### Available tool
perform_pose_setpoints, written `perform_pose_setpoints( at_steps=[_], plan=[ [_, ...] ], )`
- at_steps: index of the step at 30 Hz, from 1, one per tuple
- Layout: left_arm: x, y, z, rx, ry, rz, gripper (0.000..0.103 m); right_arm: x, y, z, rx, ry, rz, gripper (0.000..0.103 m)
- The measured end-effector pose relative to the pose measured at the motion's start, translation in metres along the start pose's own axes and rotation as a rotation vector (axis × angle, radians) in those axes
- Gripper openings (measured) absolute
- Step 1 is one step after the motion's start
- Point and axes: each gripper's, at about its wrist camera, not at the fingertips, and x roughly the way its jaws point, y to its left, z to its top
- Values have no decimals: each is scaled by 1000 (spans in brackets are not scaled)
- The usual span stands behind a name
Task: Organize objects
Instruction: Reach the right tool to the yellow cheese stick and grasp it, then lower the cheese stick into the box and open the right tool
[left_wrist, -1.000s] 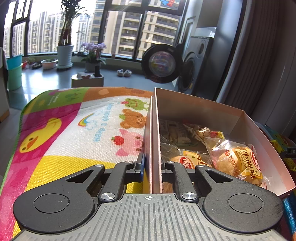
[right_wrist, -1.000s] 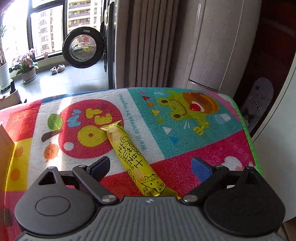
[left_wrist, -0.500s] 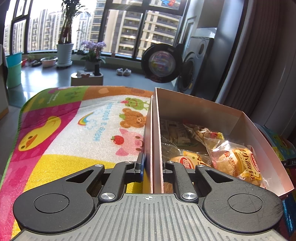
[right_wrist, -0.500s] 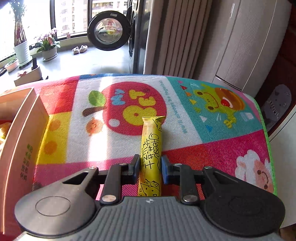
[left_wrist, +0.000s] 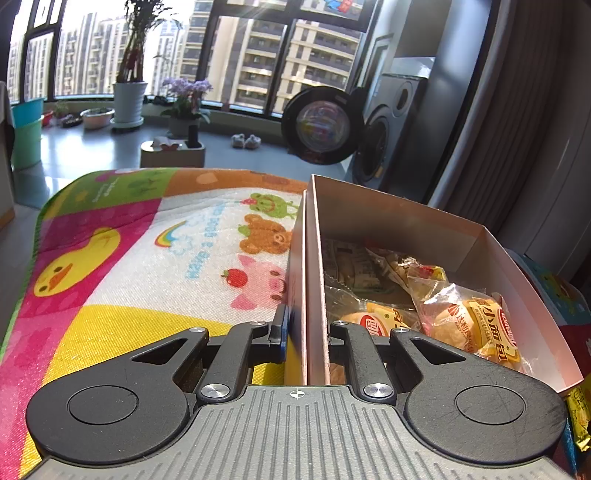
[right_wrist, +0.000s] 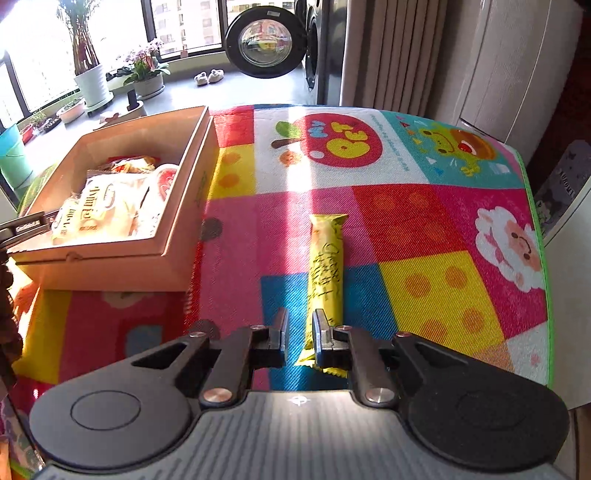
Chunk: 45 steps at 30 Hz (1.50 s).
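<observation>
Your left gripper (left_wrist: 306, 332) is clamped on the near left wall of the box (left_wrist: 406, 218), one finger outside against the mat (left_wrist: 147, 266) side and the other inside among the snacks (left_wrist: 469, 328). The box sits on the mat, its bottom covered with wrapped buns and other packets, and it reads as the pale carton (right_wrist: 173, 229) at the left of your right wrist view, with the tip of your left gripper just showing at its far left edge. Your right gripper (right_wrist: 300, 332) has a narrow gap between its fingers, and the yellow stick (right_wrist: 327, 273) is not squarely in that gap: its near end lies along the right finger (right_wrist: 320, 330) and partly over it, with the rest pointing straight away from you. Whether you have it pinched or it merely rests against that finger cannot be told. The stick is just right of the box, apart from it.
</observation>
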Motion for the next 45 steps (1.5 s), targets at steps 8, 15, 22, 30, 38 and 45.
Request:
perform_pose_setpoints(
  at_steps=[8,15,22,30,38,45],
  plan=[
    [0,0,0,0,0,0,14,10,-2,0,62,-49,-64,48],
    [1,0,0,0,0,0,14,55,-20,23,126,-47,-112,53],
    [-5,-1,2,6,-19,2,14,63,-18,29,120,-73,-109,58],
    [-5,-1,2,10,-21,2,14,55,5,23,-6,-61,-74,22],
    [-6,1,3,-13,-15,-15,15,17,32,-13,-73,44,-30,22],
    [-6,2,3,-14,-14,-16,15,-63,65,-25,-116,11,77,22]
  ],
)
